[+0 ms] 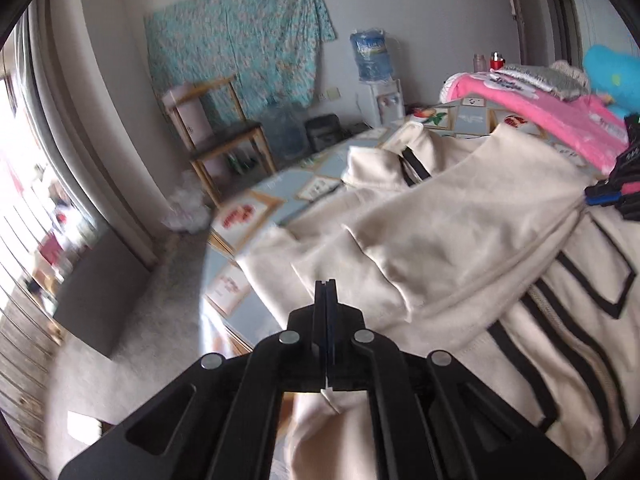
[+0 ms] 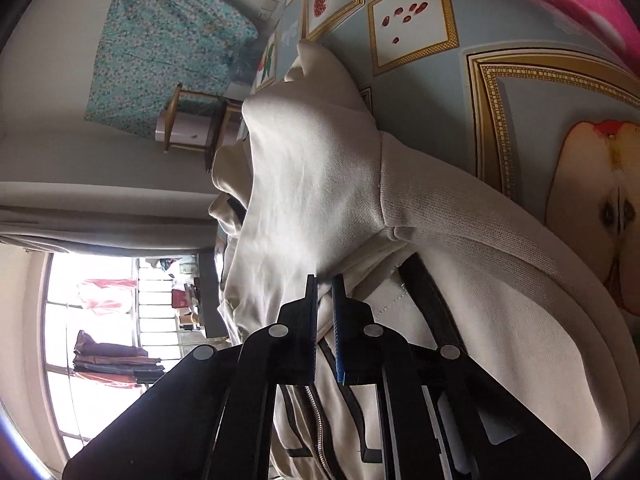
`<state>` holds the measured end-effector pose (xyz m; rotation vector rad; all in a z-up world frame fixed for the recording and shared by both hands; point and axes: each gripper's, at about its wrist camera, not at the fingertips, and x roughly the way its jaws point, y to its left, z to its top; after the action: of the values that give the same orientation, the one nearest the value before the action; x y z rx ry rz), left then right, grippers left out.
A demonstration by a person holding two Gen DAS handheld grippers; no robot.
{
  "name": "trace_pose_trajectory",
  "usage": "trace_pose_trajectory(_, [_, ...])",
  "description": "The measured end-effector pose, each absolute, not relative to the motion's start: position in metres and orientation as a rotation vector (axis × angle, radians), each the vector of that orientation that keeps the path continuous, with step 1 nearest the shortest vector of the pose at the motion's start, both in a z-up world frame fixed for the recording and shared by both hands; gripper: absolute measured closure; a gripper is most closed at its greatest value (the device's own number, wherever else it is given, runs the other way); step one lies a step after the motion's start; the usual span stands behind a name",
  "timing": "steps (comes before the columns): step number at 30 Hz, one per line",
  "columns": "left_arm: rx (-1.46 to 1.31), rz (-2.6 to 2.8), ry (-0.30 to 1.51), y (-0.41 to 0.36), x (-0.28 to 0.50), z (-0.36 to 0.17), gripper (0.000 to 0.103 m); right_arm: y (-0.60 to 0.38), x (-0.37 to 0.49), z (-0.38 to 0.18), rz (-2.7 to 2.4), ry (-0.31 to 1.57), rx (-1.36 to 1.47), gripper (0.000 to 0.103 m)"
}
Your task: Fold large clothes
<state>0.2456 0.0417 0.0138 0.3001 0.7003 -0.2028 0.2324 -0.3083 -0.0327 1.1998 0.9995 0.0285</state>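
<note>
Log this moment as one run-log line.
task: fold large clothes | left gripper: shut on cream jacket | right gripper: shut on jacket near collar | surface: patterned tablecloth

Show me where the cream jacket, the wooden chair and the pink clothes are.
cream jacket (image 1: 460,216): left wrist view, on its folded upper panel.
wooden chair (image 1: 224,148): left wrist view, on its dark seat.
pink clothes (image 1: 552,112): left wrist view, on the pile's top.

The jacket (image 1: 460,216) lies on the table (image 1: 256,208), a chair (image 1: 220,136) behind it.
</note>
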Motion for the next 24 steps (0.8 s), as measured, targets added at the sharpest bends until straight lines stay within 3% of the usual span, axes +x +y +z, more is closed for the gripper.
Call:
trace_pose_trajectory(4, [0.291, -0.268, 0.751, 0.04, 0.246, -0.008, 0.101, -0.309, 0.232, -0.032, 0.026, 1.017, 1.196, 0.087])
trace_pose_trajectory(6, [0.318, -0.293, 0.767, 0.033, 0.25, -0.022, 0.087, -0.308, 0.232, -0.03, 0.023, 1.023, 1.184, 0.074])
trace_pose_trajectory(7, [0.334, -0.3, 0.774, 0.03, 0.25, -0.028, 0.077, -0.306, 0.233, -0.028, 0.029, 1.025, 1.178, 0.072])
trace_pose_trajectory(8, [0.36, -0.309, 0.784, 0.026, 0.252, -0.035, 0.073, -0.305, 0.232, -0.027, 0.038, 1.029, 1.171, 0.072])
trace_pose_trajectory(18, [0.553, -0.29, 0.815, 0.012, 0.275, -0.06, 0.073, -0.304, 0.233, -0.018, 0.058, 1.026, 1.139, 0.071])
trace_pose_trajectory(19, [0.564, -0.293, 0.806, 0.011, 0.275, -0.06, 0.077, -0.304, 0.233, -0.019, 0.057, 1.027, 1.138, 0.071])
trace_pose_trajectory(20, [0.576, -0.303, 0.792, 0.009, 0.275, -0.06, 0.092, -0.304, 0.233, -0.019, 0.056, 1.029, 1.14, 0.071])
trace_pose_trajectory(24, [0.648, -0.27, 0.695, 0.005, 0.266, -0.046, 0.096, -0.304, 0.231, -0.02, 0.052, 1.033, 1.142, 0.071])
